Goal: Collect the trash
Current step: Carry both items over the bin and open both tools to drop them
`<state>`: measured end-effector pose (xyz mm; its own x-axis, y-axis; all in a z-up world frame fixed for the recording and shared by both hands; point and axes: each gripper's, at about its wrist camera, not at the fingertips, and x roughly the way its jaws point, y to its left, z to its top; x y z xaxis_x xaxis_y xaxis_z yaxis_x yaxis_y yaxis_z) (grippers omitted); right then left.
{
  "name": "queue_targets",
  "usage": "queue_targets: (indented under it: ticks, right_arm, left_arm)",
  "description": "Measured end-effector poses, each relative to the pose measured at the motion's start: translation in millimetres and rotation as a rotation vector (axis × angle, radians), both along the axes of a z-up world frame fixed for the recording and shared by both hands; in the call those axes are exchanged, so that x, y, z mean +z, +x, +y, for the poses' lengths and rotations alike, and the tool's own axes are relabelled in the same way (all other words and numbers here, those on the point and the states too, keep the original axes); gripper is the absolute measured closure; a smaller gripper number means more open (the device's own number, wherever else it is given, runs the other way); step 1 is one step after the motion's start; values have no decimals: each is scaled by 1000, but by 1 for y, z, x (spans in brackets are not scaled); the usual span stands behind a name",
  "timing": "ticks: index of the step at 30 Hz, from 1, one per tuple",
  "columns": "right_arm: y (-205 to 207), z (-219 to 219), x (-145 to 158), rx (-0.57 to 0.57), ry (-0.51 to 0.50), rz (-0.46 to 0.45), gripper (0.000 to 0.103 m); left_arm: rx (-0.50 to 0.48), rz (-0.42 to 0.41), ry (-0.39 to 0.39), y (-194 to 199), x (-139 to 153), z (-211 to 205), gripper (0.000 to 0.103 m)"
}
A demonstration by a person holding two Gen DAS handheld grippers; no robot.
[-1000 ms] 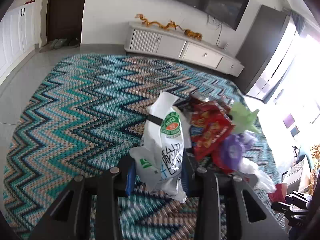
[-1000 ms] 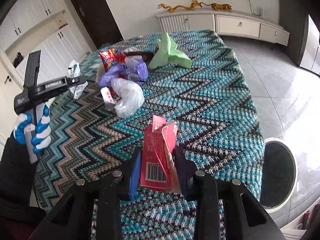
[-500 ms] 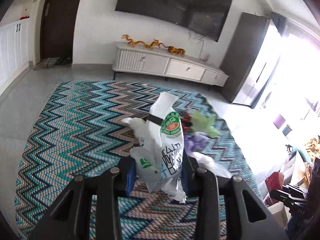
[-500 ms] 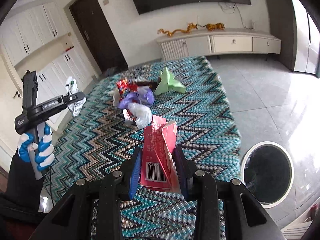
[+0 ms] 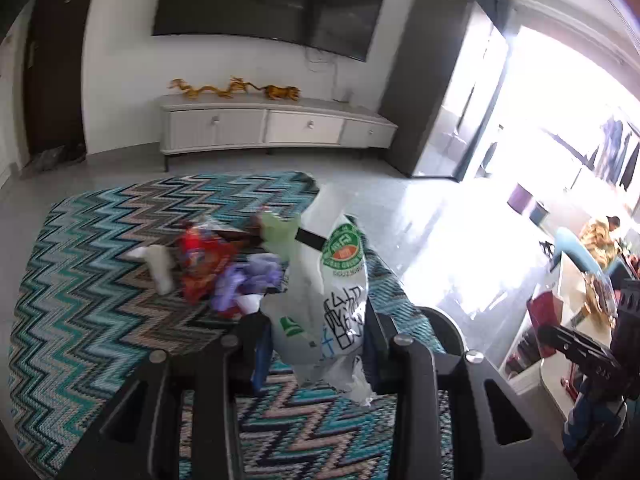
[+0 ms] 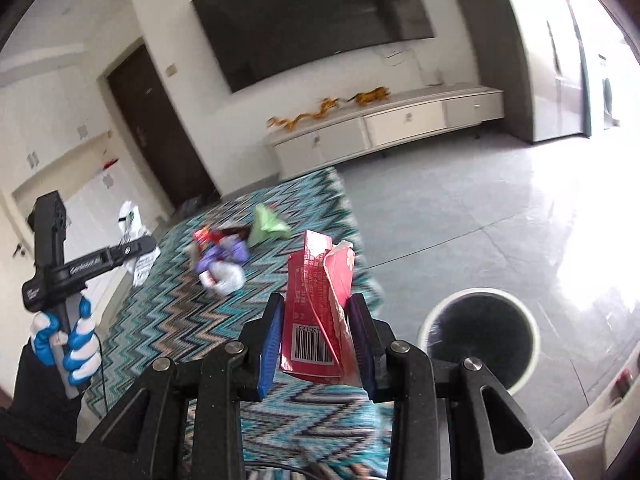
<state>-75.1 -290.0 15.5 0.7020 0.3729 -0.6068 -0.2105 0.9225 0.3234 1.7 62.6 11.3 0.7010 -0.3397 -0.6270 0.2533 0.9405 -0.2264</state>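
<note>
Standing upright, red carton [image 6: 316, 320] sits clamped between right gripper [image 6: 318, 344] jaws.

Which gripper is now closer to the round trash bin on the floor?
Right. The right gripper hangs just left of the bin; the left gripper is far off, across the rug.

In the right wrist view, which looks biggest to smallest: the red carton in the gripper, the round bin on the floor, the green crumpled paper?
As they appear:
1. Round white-rimmed bin
2. Red cardboard carton, close behind; it is nearest the camera, so likely magnified
3. Green crumpled paper, clearly smallest, though farthest away
</note>
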Motion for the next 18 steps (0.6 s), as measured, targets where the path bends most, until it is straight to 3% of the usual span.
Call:
queue_targets:
  ticks: [10,18]
  right_arm:
    - [11,-73,-21,-159,54,14,72]
    - [38,-122,-55,-239,75,81,72]
  left_arm:
    - [-206,22,103,28,-3,-126,69]
    - [-330,95,177,59,-34,-219,68]
